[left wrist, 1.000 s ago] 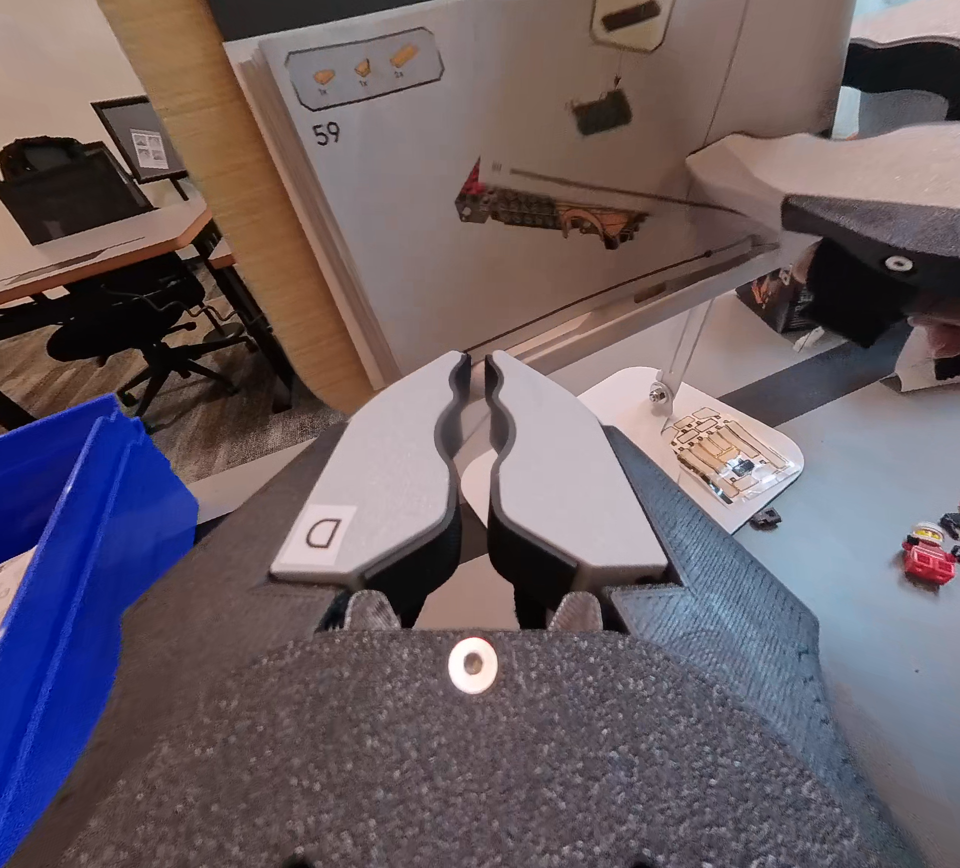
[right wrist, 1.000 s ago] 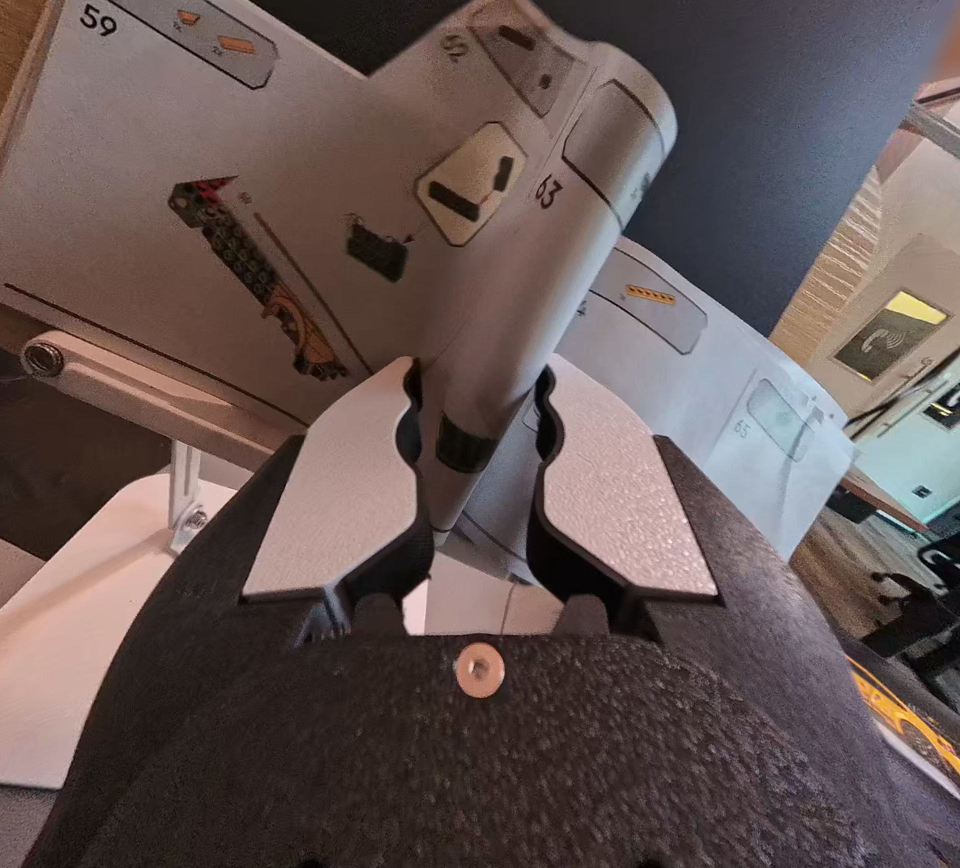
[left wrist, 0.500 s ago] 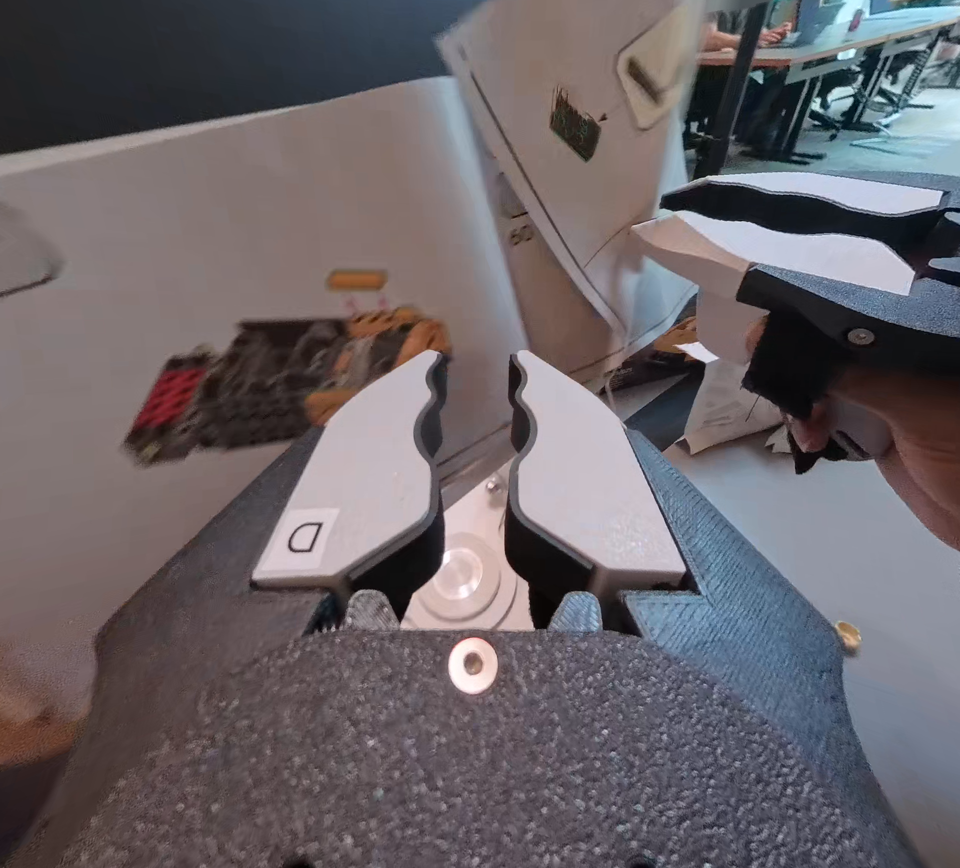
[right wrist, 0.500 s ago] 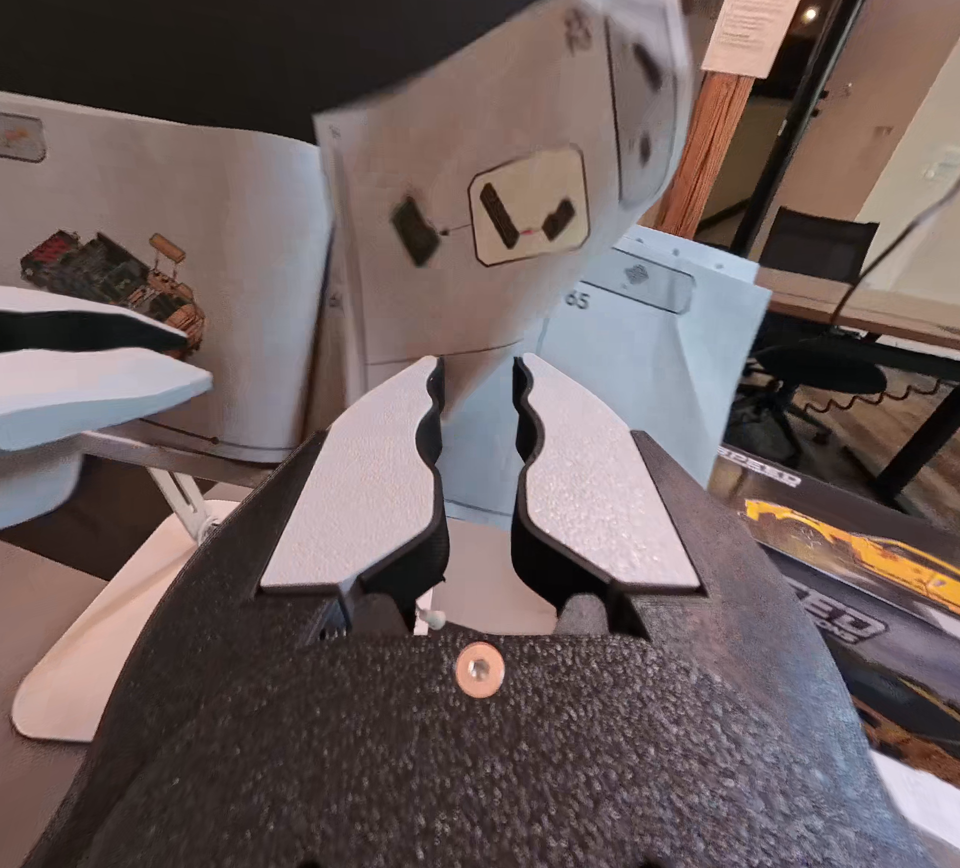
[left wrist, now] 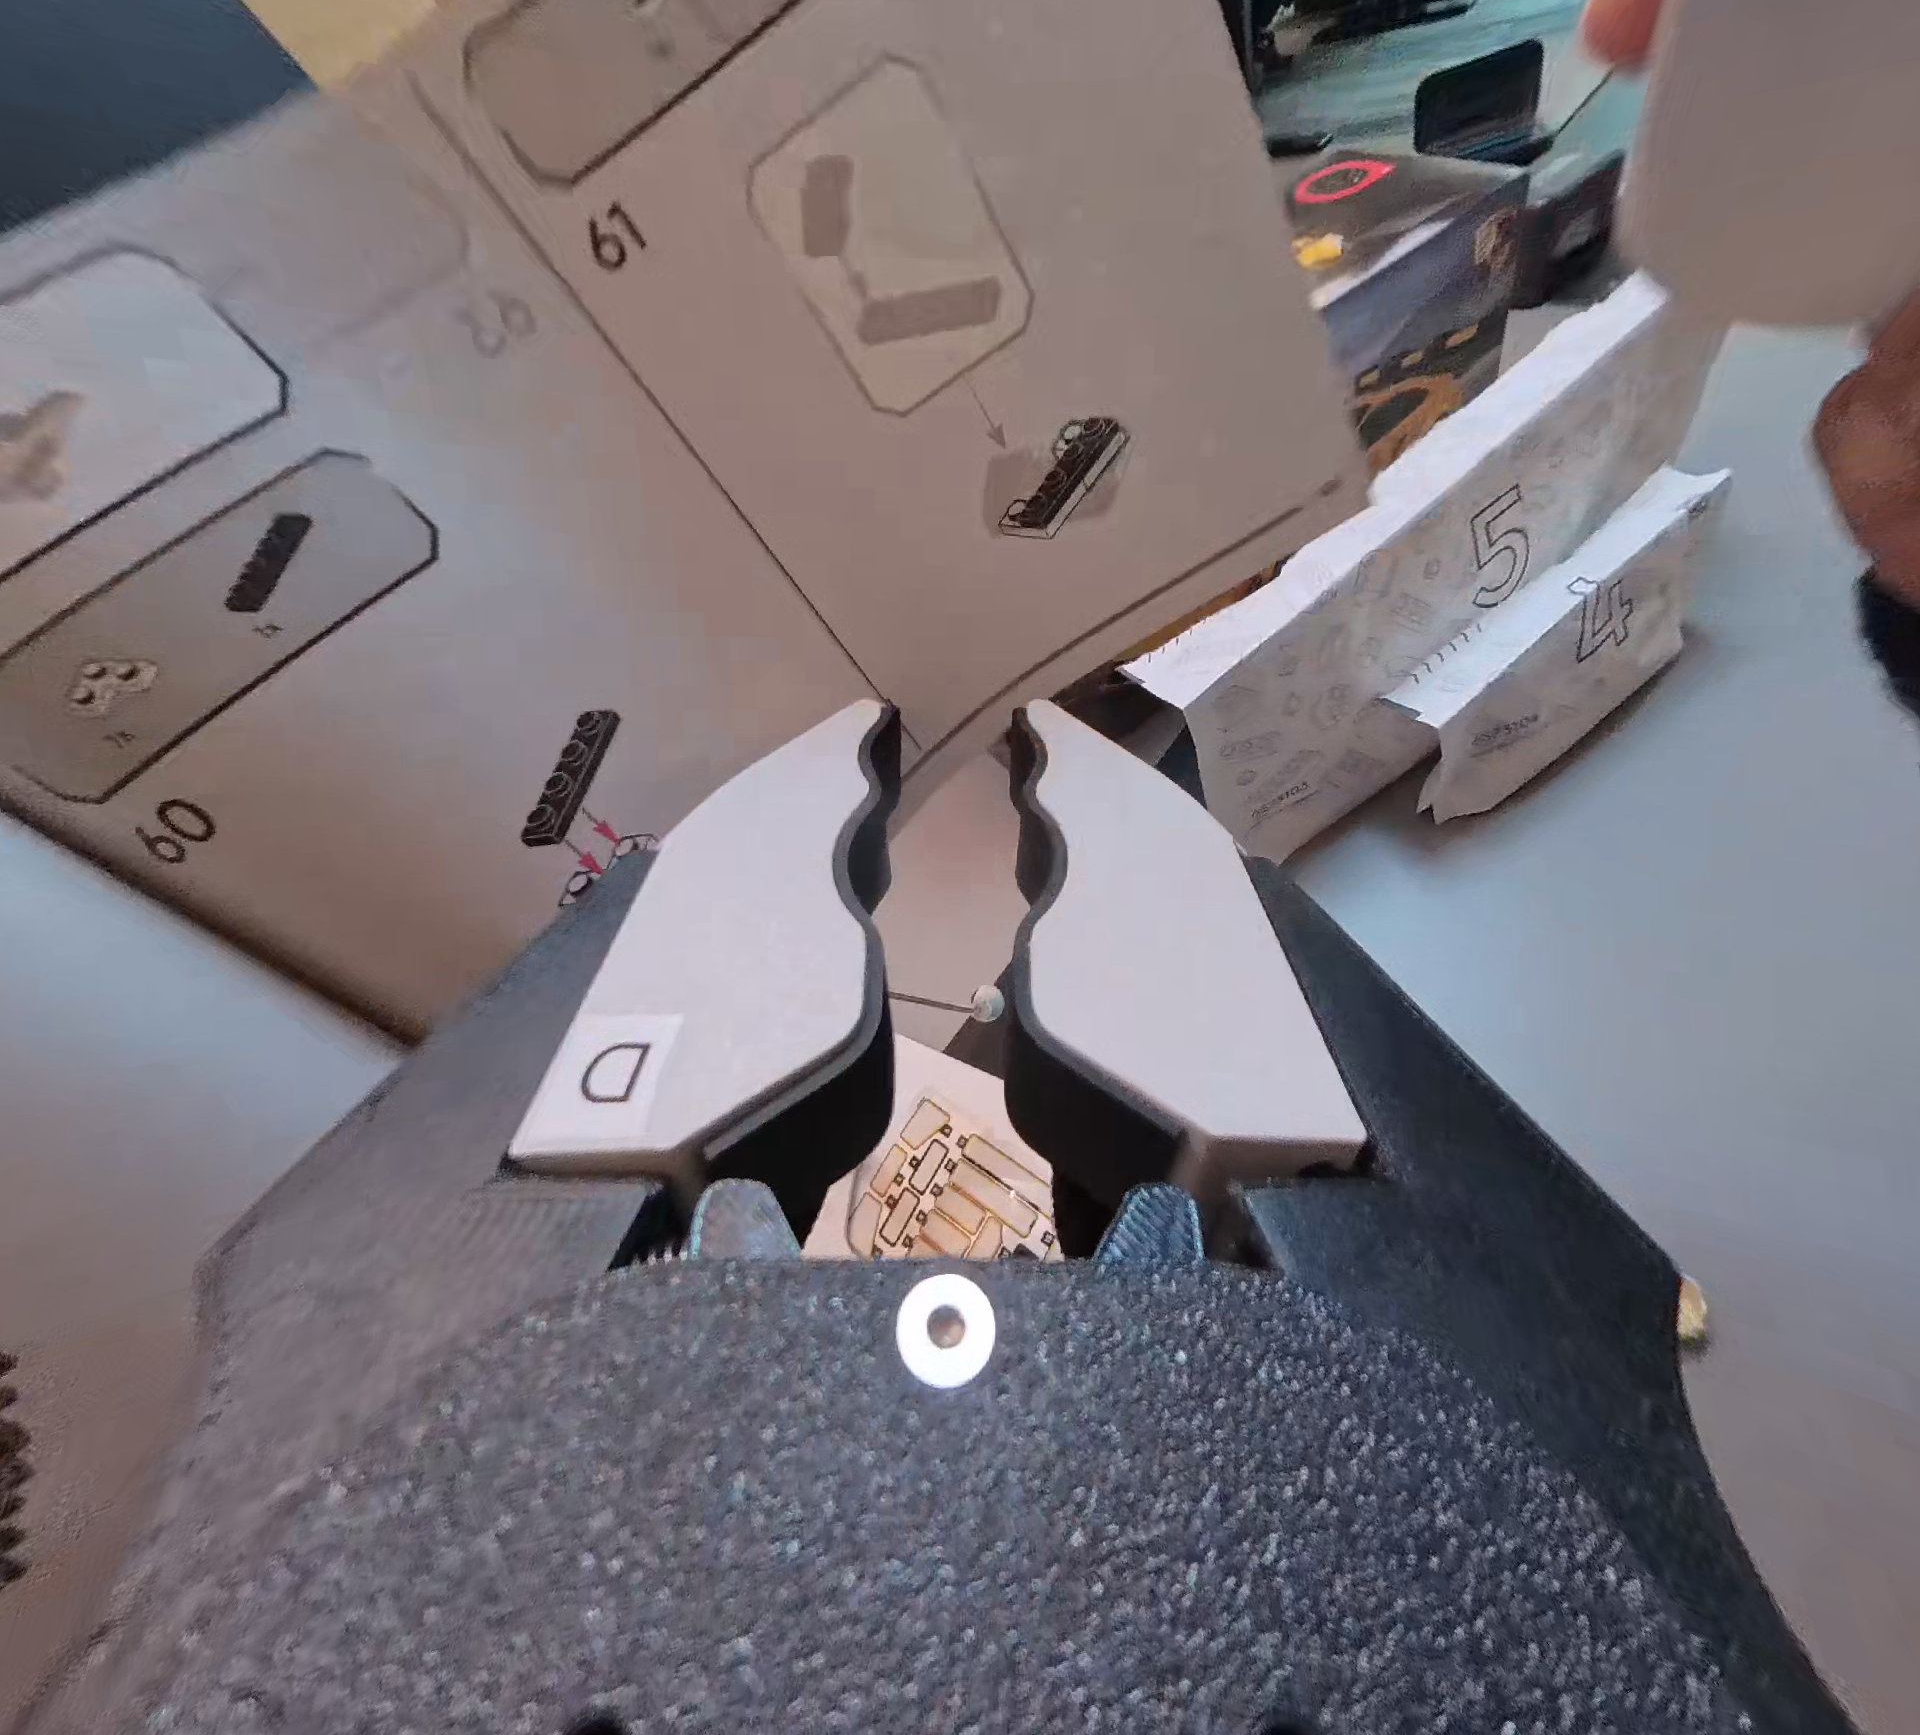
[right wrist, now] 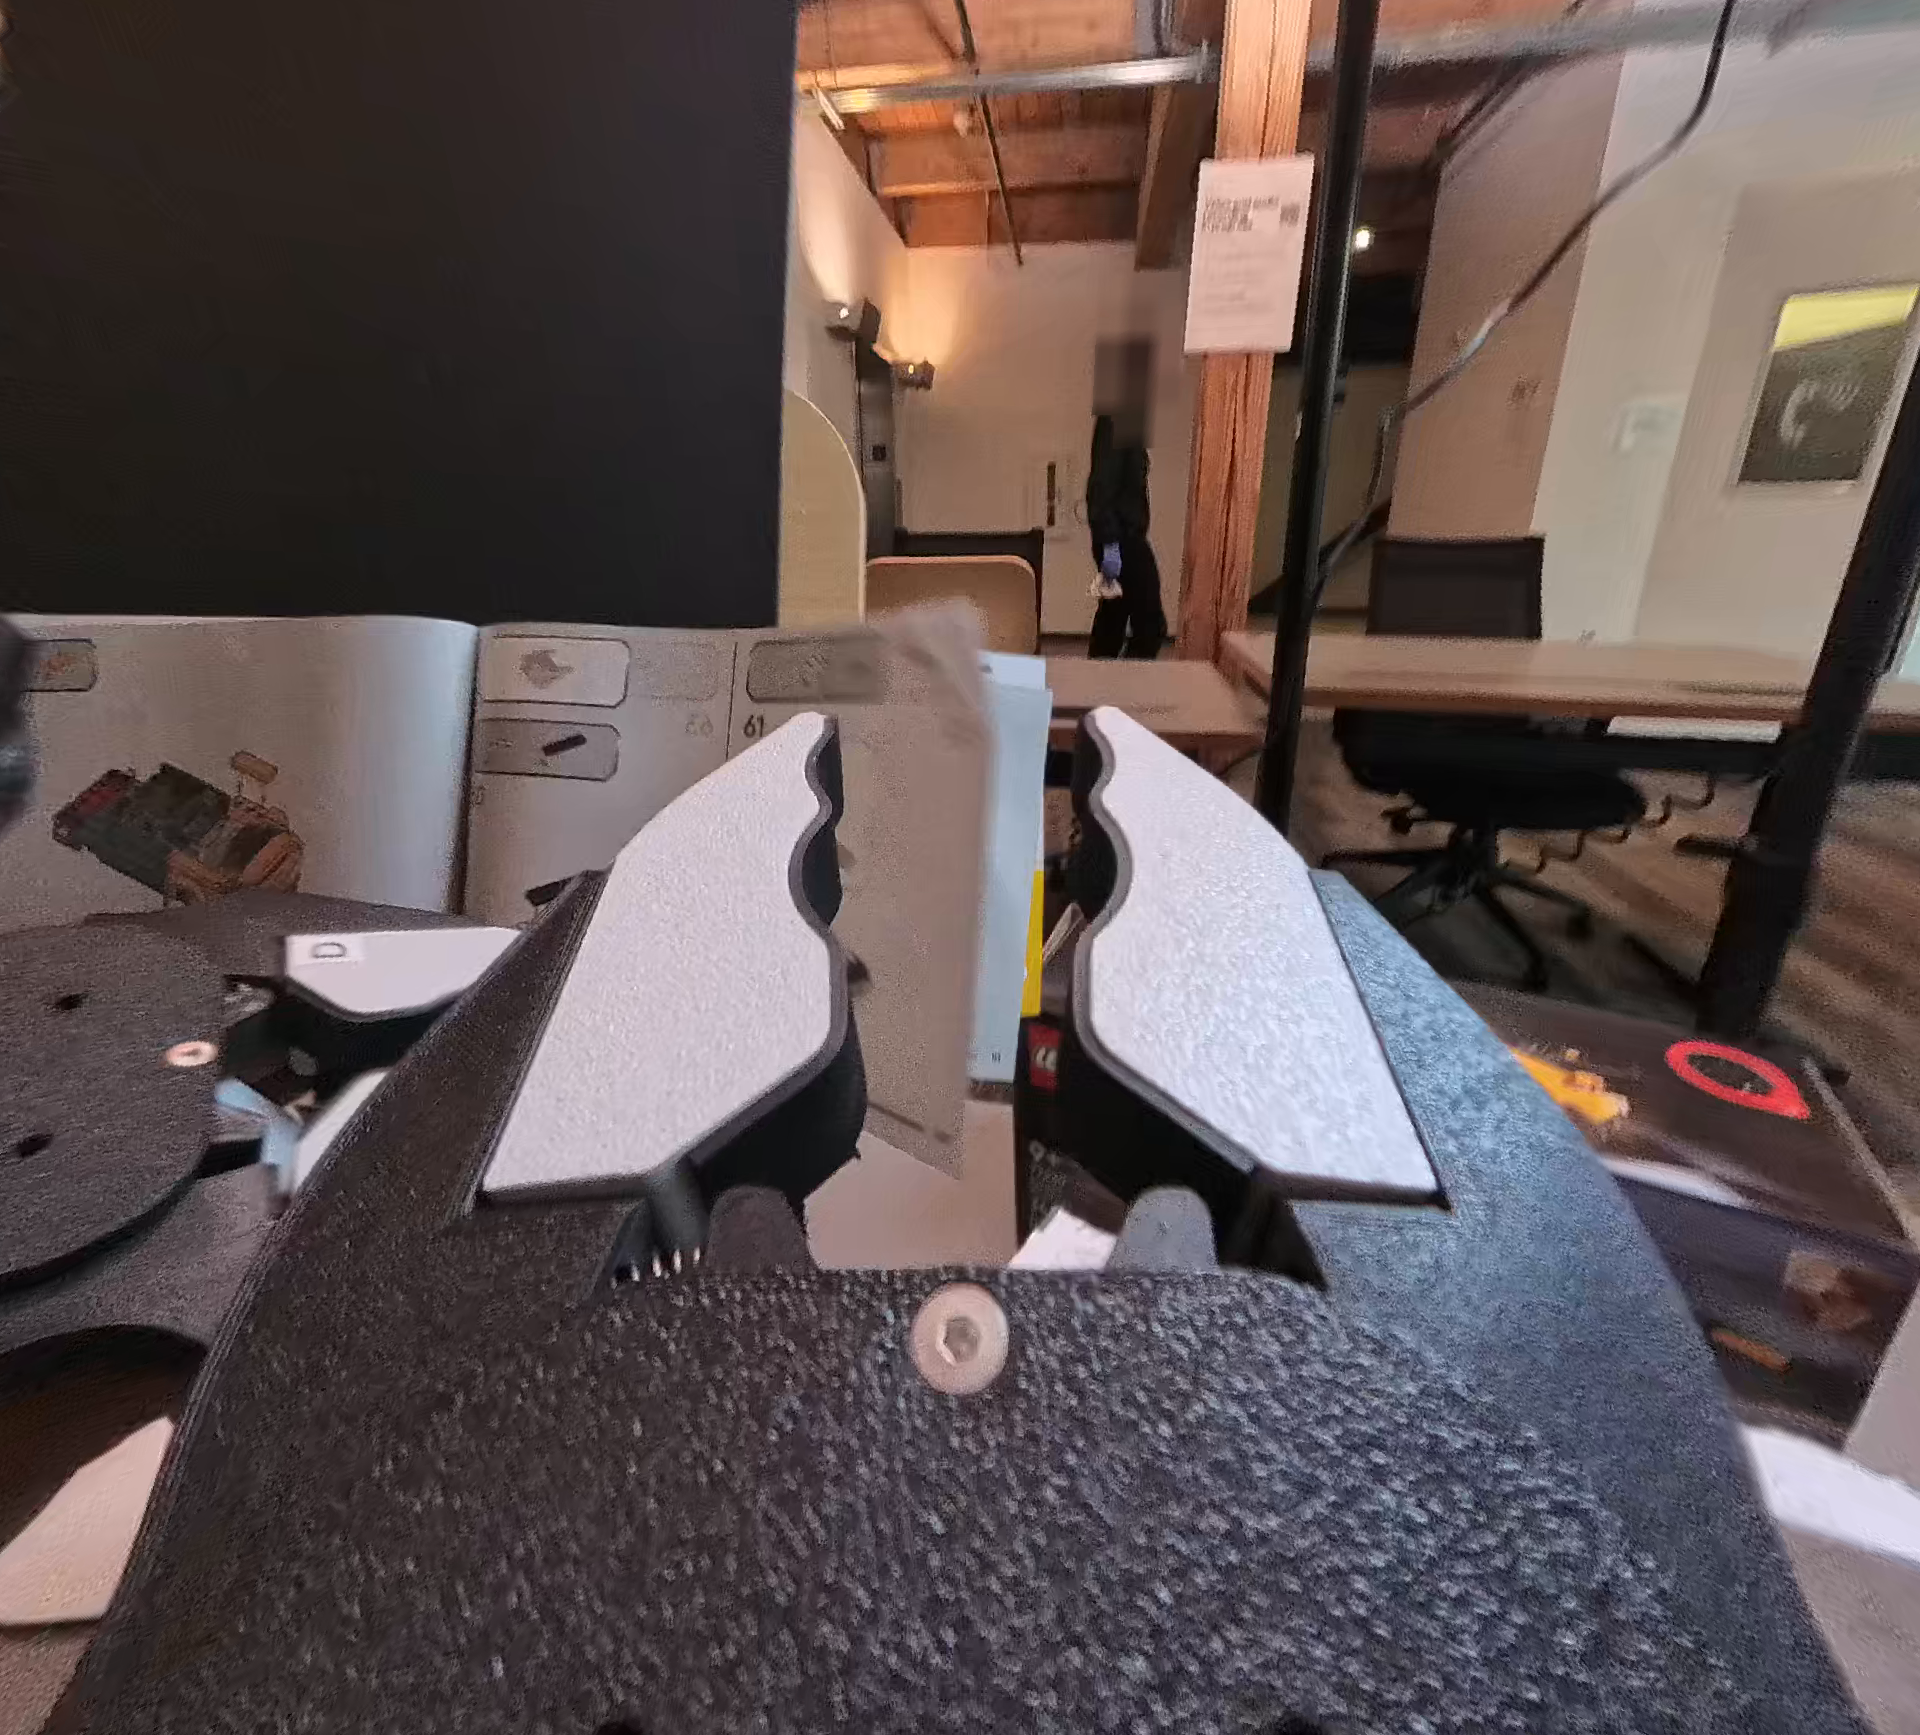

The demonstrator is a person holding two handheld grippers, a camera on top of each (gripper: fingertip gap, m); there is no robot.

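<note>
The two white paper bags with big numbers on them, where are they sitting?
In the left wrist view, the white paper bags lie side by side on the grey table, right of the open instruction booklet.

Open instr. booklet (left wrist: 436, 542) propped upright, one loose pg (left wrist: 935, 335) standing up mid-turn, curled.

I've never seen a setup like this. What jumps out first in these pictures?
An open building-instruction booklet propped upright on a stand fills the left wrist view, one page standing up loose from the rest. Both the left gripper and the right gripper point at that page with jaws apart, gripping nothing. To the right lie two white numbered paper bags on the grey table.
</note>
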